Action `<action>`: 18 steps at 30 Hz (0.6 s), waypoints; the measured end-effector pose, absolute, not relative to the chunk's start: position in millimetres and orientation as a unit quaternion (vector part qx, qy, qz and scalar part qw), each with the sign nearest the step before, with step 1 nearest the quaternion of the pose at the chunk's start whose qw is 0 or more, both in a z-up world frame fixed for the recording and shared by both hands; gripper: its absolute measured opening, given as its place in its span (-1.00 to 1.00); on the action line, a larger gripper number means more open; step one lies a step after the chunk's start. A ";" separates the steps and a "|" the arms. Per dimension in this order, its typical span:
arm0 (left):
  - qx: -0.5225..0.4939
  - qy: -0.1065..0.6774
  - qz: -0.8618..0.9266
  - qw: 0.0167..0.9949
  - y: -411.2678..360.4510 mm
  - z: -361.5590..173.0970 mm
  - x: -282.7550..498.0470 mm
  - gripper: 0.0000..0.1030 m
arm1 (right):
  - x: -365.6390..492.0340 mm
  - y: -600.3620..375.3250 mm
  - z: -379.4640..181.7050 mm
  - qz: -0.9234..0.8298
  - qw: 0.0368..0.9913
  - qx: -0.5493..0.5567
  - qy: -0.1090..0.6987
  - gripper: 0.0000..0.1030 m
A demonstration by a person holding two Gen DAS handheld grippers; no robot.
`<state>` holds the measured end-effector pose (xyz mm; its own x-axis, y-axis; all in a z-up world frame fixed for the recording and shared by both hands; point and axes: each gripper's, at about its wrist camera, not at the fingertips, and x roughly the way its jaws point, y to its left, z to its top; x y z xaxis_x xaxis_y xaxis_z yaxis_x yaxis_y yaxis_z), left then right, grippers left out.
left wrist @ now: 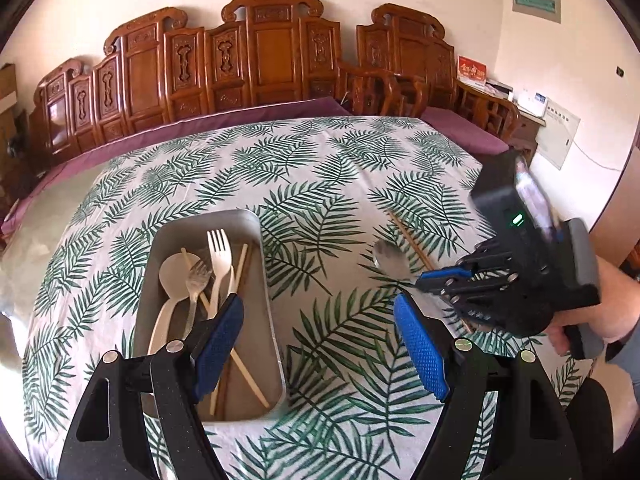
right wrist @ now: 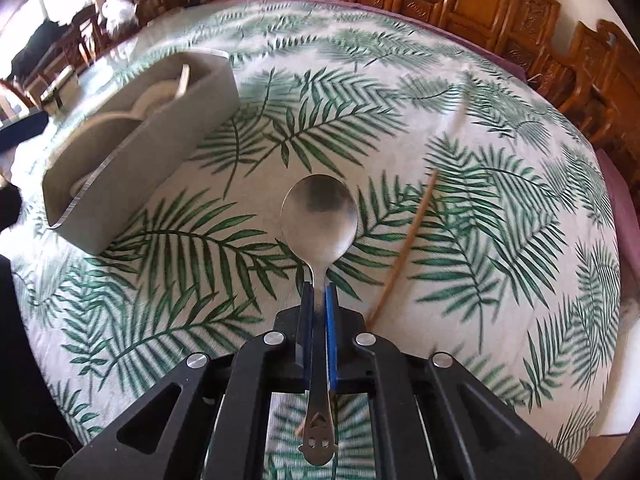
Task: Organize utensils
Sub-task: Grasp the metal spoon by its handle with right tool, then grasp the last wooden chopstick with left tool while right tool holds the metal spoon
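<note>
A round table is covered by a white tablecloth printed with green palm fronds (left wrist: 328, 184). A grey rectangular plastic tray with rounded corners (left wrist: 256, 236) is placed on the cloth, left of centre in the left wrist view. Inside the tray are seen a cream plastic spoon (left wrist: 176, 280), a clear plastic fork (left wrist: 197, 280), a cream plastic fork (left wrist: 220, 256) and several thin wooden chopsticks (left wrist: 240, 268), all lying loosely across one another.

The left gripper (left wrist: 320, 340) is held above the cloth, just beside the tray's right wall. Its blue-padded fingers (left wrist: 220, 344) are spread wide, and nothing is held between them.

The right gripper (right wrist: 319, 312) is held in a person's hand (left wrist: 592, 320) at the right of the table. Its blue pads (right wrist: 331, 332) are pressed against the handle of a stainless-steel spoon (right wrist: 319, 216), which is pinched between them. The spoon's bowl projects forward beyond the fingertips, facing the camera, and its handle end extends back under the gripper body. Whether the bowl touches the cloth cannot be told.

A single brown wooden chopstick (right wrist: 408, 244) is left on the cloth just right of the steel spoon, well apart from the tray. Carved wooden chairs (left wrist: 276, 52) are ranged behind the table.
</note>
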<state>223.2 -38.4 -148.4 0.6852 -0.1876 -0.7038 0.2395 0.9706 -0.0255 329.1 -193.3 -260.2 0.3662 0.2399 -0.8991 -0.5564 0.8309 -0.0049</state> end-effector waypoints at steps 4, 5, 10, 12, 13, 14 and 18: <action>0.045 0.386 -0.114 0.914 -53.5 -151.6 219.0 0.44 | 319.1 -222.9 -244.3 0.240 0.826 -0.135 0.492 -0.87; 0.047 0.387 -0.113 0.914 -56.8 -152.6 218.6 0.44 | 315.6 -233.7 -241.6 0.236 0.829 -0.129 0.490 -0.87; 0.054 0.402 -0.115 0.907 -80.7 -160.5 220.4 0.44 | 302.5 -274.0 -245.6 0.215 0.837 -0.111 0.490 -0.87; 0.049 0.412 -0.120 0.902 -93.6 -166.8 223.9 0.44 | 297.0 -290.2 -252.5 0.203 0.839 -0.105 0.495 -0.87; 0.048 0.416 -0.122 0.900 -98.5 -169.6 225.5 0.44 | 293.6 -296.9 -256.3 0.199 0.839 -0.104 0.495 -0.87; 0.047 0.422 -0.125 0.897 -105.9 -173.3 228.2 0.44 | 291.0 -302.1 -258.1 0.197 0.840 -0.101 0.496 -0.87; 0.057 0.435 -0.131 0.889 -135.1 -185.7 238.7 0.37 | 286.1 -318.0 -260.1 0.192 0.844 -0.087 0.494 -0.87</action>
<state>238.7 -135.1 -185.7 0.5879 -0.1839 -0.7878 0.2830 0.9590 -0.0127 286.1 -318.0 -260.1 0.4390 0.2382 -0.8664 -0.4104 0.9109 0.0425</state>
